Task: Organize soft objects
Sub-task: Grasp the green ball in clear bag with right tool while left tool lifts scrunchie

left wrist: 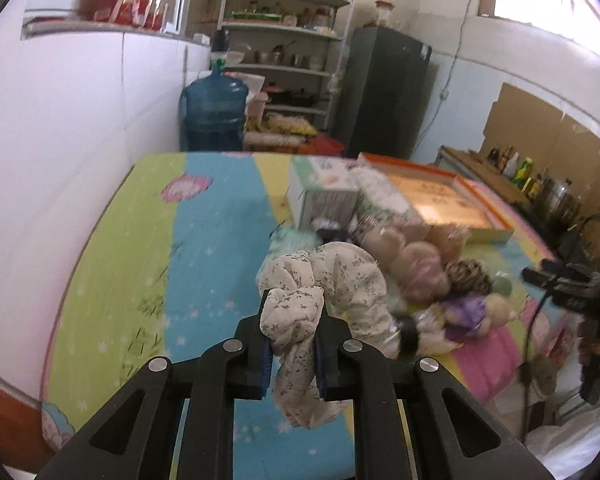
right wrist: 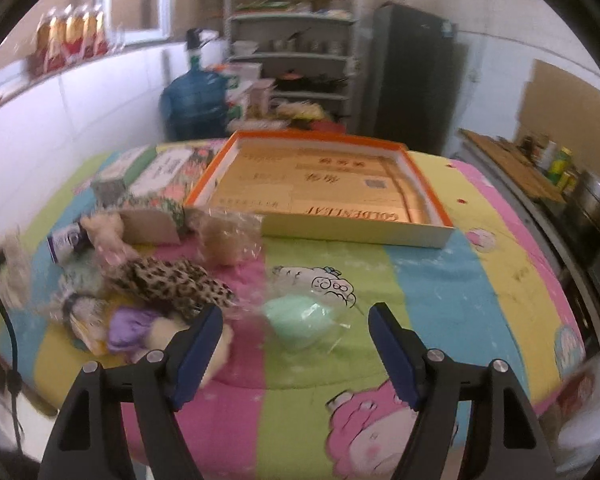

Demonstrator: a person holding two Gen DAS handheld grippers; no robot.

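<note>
My left gripper (left wrist: 291, 322) is shut on a white floral scrunchie (left wrist: 324, 304) and holds it above the striped bed cover (left wrist: 204, 264). Past it lies a heap of soft things: plush toys (left wrist: 416, 264), a leopard-print scrunchie (left wrist: 470, 278) and a purple one (left wrist: 470, 310). My right gripper (right wrist: 296, 318) is open, low over a mint-green soft item in clear wrap (right wrist: 298, 320) that lies between its fingers. In the right wrist view the leopard scrunchie (right wrist: 172, 284), the purple scrunchie (right wrist: 128, 328) and a wrapped plush (right wrist: 228, 240) lie to the left.
A shallow orange-rimmed cardboard box (right wrist: 320, 192) lies open at the back of the bed. Small cartons (right wrist: 156, 180) stand left of it. A blue water jug (left wrist: 214, 112), a shelf rack (left wrist: 284, 52) and a dark fridge (left wrist: 384, 92) stand behind. A white wall runs along the left.
</note>
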